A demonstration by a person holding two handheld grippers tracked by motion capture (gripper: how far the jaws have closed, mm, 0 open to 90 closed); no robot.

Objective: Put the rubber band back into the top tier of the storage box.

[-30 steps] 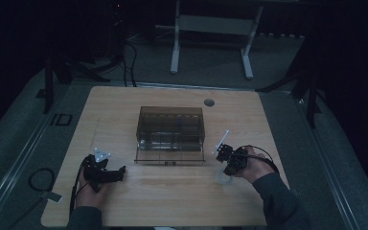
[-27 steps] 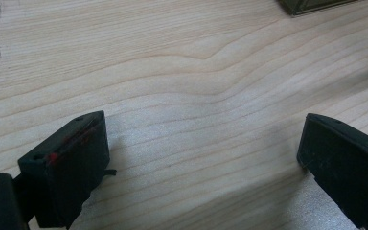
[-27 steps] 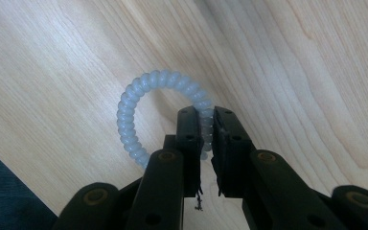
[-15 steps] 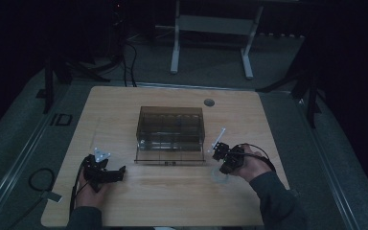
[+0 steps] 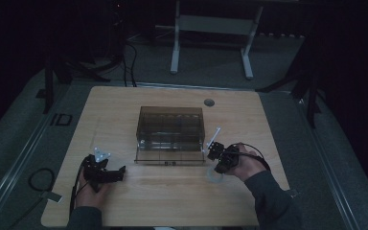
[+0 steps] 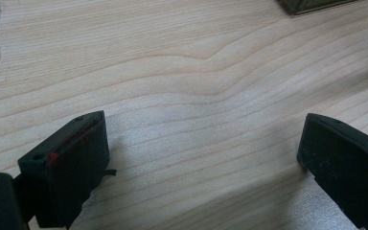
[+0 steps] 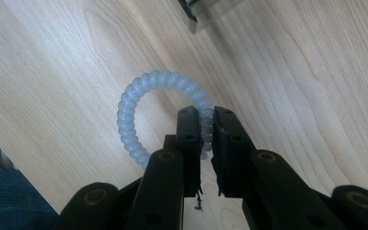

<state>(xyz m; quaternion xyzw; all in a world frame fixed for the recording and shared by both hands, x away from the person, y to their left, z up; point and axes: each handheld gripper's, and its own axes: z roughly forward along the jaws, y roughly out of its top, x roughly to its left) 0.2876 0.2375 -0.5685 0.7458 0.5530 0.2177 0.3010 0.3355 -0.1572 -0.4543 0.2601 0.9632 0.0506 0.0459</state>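
A pale translucent spiral hair tie point(image 7: 139, 103) hangs just over the wooden table, and my right gripper point(image 7: 206, 127) is shut on its right side. From above, that hair tie point(image 5: 215, 177) shows as a faint ring below my right gripper point(image 5: 222, 162), just right of the smoky clear organizer box point(image 5: 171, 128). My left gripper point(image 5: 106, 173) rests at the front left of the table. Its jaws stand wide apart in the left gripper view point(image 6: 201, 148), with bare wood between them.
The organizer box has a front lip point(image 5: 170, 162) lying flat on the table point(image 5: 124, 103). A round grommet hole point(image 5: 209, 102) sits at the back. A table frame point(image 5: 211, 28) stands on the floor beyond. A cable point(image 5: 38, 179) lies on the floor at left.
My right gripper has shifted slightly left and toward the front, carrying the hair tie. The left gripper has stayed put.
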